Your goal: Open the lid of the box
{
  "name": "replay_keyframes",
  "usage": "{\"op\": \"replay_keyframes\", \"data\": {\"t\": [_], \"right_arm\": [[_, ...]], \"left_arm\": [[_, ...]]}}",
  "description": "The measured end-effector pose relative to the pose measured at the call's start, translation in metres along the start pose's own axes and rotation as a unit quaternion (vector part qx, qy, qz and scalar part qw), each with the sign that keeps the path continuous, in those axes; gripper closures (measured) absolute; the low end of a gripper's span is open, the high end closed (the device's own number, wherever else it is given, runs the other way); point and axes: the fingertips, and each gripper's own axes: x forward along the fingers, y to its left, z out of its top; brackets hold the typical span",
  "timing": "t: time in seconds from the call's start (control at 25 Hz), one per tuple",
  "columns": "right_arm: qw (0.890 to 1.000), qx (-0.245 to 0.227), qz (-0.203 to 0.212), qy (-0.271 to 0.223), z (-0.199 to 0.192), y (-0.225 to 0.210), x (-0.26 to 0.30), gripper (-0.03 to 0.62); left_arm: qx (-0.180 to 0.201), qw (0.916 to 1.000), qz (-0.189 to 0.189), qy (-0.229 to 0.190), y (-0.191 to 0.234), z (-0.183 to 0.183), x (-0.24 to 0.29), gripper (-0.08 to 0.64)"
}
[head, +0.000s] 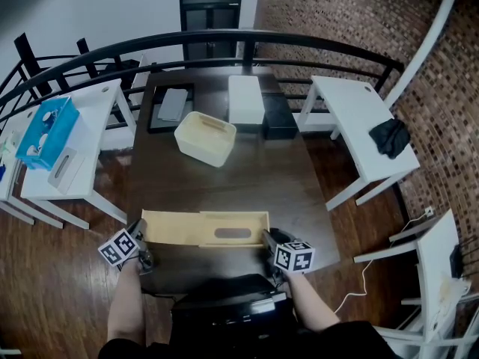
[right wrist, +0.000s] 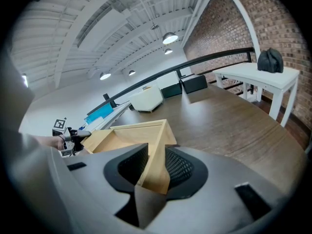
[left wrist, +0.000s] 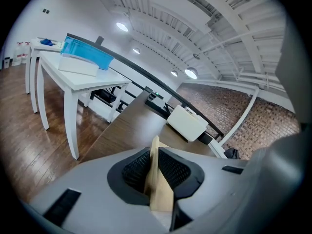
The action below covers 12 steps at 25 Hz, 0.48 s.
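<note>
Pale, matt bare-wood box [head: 174, 226] sits on a dark, smooth, faintly glossy wood-grain table [head: 239, 189]

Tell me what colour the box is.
The box is pale, light-tan bare wood with no pattern. It shows best in the head view, against the dark table.

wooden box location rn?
Head view, bottom centre: wooden box on the dark table, near edge; left claw clamped on its left end, right claw on its right end, cream bin beyond.

The head camera looks steeply down on the dark table [head: 224, 185]. Each gripper camera sits low behind its jaws, looking across it. All three see the box [head: 206, 227] and white tub [head: 206, 137].
</note>
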Motion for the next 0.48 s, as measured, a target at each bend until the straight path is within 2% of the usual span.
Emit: {"op": "replay_keyframes", "data": {"t": [0.24,0.36,0.48], "right_arm": [[1.0,-0.002,0.002,0.004,-0.0023,0.0006,-0.0003,0.479],[1.0,-0.004,0.006,0.001,-0.0008,0.0028,-0.0001,0.479],[1.0,-0.002,0.003,-0.006,0.0025,0.0018,-0.0015,0.479]], "left_arm": [[-0.007,0.9998,0.006,-0.015,0.0036,0.0009,-0.0014,0.502],[-0.009,0.9998,-0.003,-0.016,0.002,0.0023,0.0,0.391],[-0.004,0.9996,0.0,-0.027,0.0042,0.0077,-0.0041,0.383]]}}
